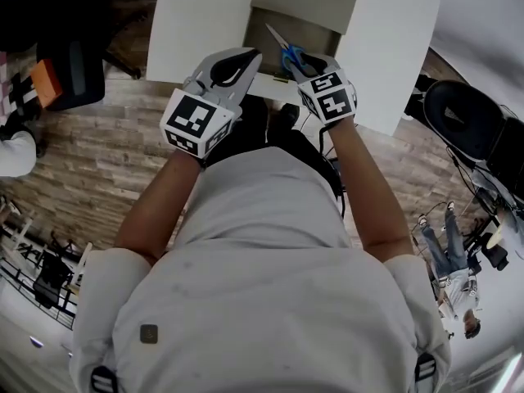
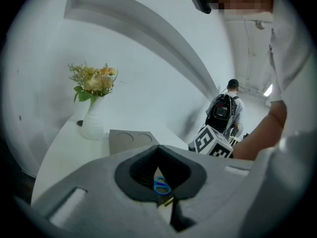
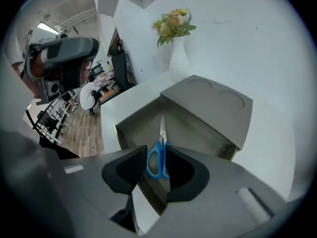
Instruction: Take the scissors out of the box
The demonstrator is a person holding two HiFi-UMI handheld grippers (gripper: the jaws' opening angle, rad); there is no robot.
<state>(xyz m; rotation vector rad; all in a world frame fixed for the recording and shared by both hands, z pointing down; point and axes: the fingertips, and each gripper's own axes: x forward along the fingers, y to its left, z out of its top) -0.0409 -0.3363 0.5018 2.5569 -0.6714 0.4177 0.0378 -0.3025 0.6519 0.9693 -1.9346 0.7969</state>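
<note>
Right gripper view: wide-open right tongs [image 3: 156,151] frame the handles of the scissors [image 3: 161,133], blades running straight toward the back of the box [image 3: 126,125]; closed left tongs [image 2: 158,148] sit outside its front.

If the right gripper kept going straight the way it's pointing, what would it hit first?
Probably the scissors: their blue handles lie in the box, in line between the open jaws of the right gripper, though depth is unclear.
</note>
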